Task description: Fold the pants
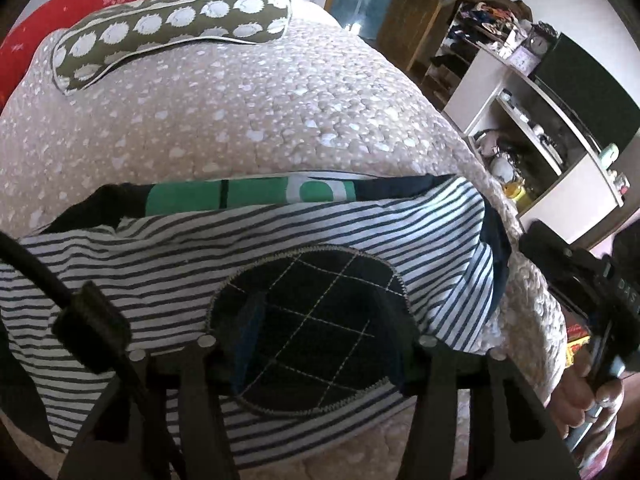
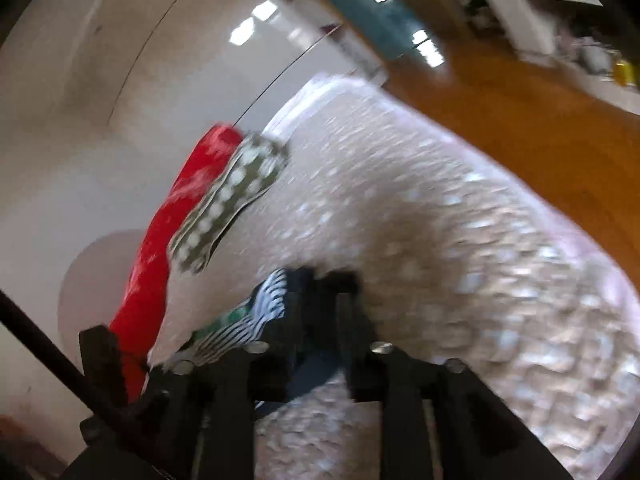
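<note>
The pants (image 1: 280,240) are blue-and-white striped with a dark quilted knee patch (image 1: 312,328) and a green-and-navy part (image 1: 248,196) behind. They lie bunched on the bed in the left wrist view. My left gripper (image 1: 316,344) is open just above the patch, one finger (image 1: 248,320) on each side of it. In the blurred right wrist view my right gripper (image 2: 320,292) is shut on the pants (image 2: 268,312), pinching dark and striped cloth above the bedspread. The right gripper's body and the hand on it show in the left wrist view (image 1: 592,292).
A beige spotted bedspread (image 1: 260,112) covers the bed. An olive dotted pillow (image 1: 168,28) and a red pillow (image 1: 80,12) lie at its far end. White shelves (image 1: 540,120) with clutter stand to the right across an orange floor (image 2: 520,112).
</note>
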### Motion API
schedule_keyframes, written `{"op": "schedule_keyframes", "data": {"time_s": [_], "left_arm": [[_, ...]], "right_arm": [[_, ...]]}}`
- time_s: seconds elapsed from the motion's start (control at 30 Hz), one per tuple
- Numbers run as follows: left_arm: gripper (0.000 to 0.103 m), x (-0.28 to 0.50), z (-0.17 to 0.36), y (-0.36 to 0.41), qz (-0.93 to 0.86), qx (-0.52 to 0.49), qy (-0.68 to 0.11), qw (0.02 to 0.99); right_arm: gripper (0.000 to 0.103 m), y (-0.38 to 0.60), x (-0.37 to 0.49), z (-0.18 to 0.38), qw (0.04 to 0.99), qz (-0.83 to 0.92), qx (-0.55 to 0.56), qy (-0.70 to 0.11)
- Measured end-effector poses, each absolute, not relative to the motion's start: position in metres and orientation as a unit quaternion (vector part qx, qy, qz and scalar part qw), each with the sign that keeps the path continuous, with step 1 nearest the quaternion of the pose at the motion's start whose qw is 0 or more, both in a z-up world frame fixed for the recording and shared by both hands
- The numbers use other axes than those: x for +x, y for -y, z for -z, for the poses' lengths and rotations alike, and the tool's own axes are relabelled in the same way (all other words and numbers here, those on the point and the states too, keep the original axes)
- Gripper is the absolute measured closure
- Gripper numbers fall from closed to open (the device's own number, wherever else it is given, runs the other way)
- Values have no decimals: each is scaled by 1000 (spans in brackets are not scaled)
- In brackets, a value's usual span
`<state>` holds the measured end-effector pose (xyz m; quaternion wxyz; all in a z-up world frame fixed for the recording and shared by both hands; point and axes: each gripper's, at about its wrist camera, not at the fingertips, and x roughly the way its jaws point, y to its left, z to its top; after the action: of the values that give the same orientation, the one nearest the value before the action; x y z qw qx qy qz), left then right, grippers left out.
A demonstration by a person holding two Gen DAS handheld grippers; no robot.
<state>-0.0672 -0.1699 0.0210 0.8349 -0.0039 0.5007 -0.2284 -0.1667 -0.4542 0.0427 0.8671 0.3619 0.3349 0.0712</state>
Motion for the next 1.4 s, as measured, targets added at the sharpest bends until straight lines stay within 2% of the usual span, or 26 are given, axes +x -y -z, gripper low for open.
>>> {"op": "schedule_keyframes", "data": {"time_s": [0.03, 0.2, 0.23, 0.27, 0.33, 0.4, 0.53, 0.8, 1.0, 1.2, 1.27, 1.3, 1.33, 1.37, 1.4], "left_arm": [[48, -67, -21, 171, 228, -2, -501, 835], [47, -67, -20, 171, 227, -2, -501, 835], [47, -68, -20, 171, 226, -1, -500, 836], [47, -67, -20, 171, 226, 0, -500, 836], [47, -67, -20, 170, 226, 0, -500, 836], [47, -66, -21, 170, 227, -3, -501, 835], [47, -65, -25, 166, 229, -15, -504, 833], [47, -68, -53, 168, 245, -29, -490, 836], [47, -54, -80, 209, 286, -11, -475, 832], [47, -25, -80, 254, 321, 0, -493, 809], [47, -16, -79, 266, 336, -4, -497, 800], [47, -11, -76, 274, 345, -6, -504, 792], [47, -8, -72, 279, 353, -8, -512, 783], [47, -4, -68, 285, 363, -8, -522, 772], [47, -4, -65, 290, 370, -7, -529, 764]], "right_arm": [[69, 448, -160, -41, 866, -76, 353, -345], [69, 421, -137, -25, 873, -58, 289, -388], [77, 417, -134, -25, 876, -55, 277, -391], [94, 417, -131, -25, 875, -54, 278, -392], [95, 423, -131, -28, 870, -60, 302, -385], [101, 431, -140, -34, 871, -57, 322, -367], [101, 441, -157, -51, 877, -50, 340, -337], [101, 428, -167, -50, 894, -29, 282, -346], [101, 435, -166, -30, 880, 0, 299, -368], [100, 457, -182, -21, 869, 36, 341, -357], [95, 461, -191, -23, 868, 16, 363, -339], [84, 461, -193, -24, 867, 6, 368, -337], [64, 460, -195, -25, 866, -3, 372, -335], [49, 458, -197, -25, 867, -10, 373, -331], [46, 455, -198, -27, 869, -16, 371, -327]]}}
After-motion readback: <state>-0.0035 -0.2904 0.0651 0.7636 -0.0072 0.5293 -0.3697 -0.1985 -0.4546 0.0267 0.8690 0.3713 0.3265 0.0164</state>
